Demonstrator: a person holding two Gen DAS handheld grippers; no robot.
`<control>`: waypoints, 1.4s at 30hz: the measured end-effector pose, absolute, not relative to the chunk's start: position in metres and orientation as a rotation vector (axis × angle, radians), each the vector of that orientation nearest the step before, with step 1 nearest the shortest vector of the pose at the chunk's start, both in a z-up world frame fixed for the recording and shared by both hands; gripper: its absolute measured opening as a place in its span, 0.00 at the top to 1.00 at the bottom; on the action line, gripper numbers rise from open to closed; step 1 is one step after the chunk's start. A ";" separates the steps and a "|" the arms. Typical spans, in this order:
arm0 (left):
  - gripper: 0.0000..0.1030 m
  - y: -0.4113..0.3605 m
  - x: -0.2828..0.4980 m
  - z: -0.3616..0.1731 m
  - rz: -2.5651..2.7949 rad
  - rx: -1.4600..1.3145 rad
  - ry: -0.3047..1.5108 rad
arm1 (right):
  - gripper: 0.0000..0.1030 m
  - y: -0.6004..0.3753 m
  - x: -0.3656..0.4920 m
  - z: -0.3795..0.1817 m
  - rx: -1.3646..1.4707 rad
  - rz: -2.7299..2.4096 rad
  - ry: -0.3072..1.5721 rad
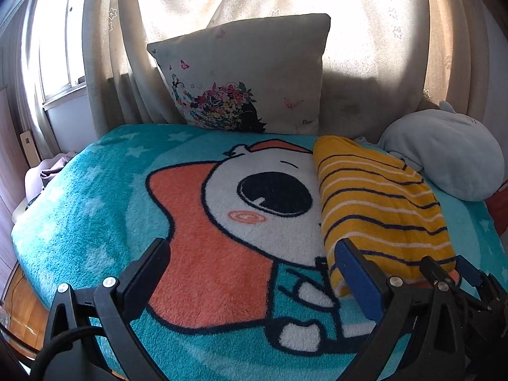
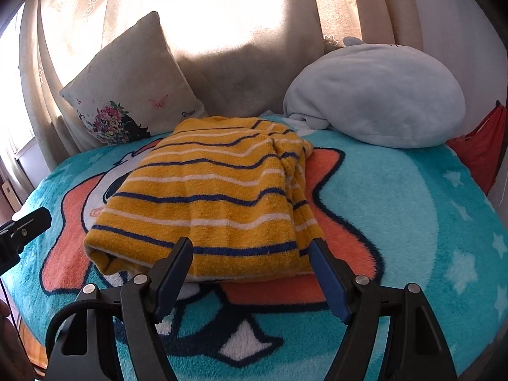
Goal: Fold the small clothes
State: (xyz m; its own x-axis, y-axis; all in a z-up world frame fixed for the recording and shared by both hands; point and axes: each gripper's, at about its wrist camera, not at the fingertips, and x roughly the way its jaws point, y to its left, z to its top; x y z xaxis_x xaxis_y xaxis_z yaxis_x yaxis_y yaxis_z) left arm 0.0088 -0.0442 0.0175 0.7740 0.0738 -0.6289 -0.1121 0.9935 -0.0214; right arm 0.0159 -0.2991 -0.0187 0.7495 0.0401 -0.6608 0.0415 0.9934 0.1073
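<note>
Already folded: yellow striped garment lying compact mid-blanket, right of left gripper, just beyond right gripper. Both claws spread wide, holding nothing. Probably final tidy step; next, smoothing or setting aside.

Both looking low and forward across the blanket toward the curtain, left view offset leftward, right view close behind the sweater, sharing pillow.
</note>
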 end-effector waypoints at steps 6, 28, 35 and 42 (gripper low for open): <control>0.00 -0.043 0.011 0.012 0.111 -0.054 0.692 | 0.22 -0.297 0.017 -0.022 0.123 0.009 0.732; 0.00 -0.042 -0.018 0.035 0.211 -0.039 0.492 | 0.22 -0.296 0.003 -0.015 0.074 0.003 0.692; 0.00 -0.042 -0.035 0.051 0.123 -0.042 0.386 | 0.21 -0.290 -0.007 -0.008 0.052 0.029 0.653; 0.00 -0.050 -0.031 0.046 0.089 0.019 0.409 | 0.21 -0.280 -0.008 -0.006 0.021 0.054 0.649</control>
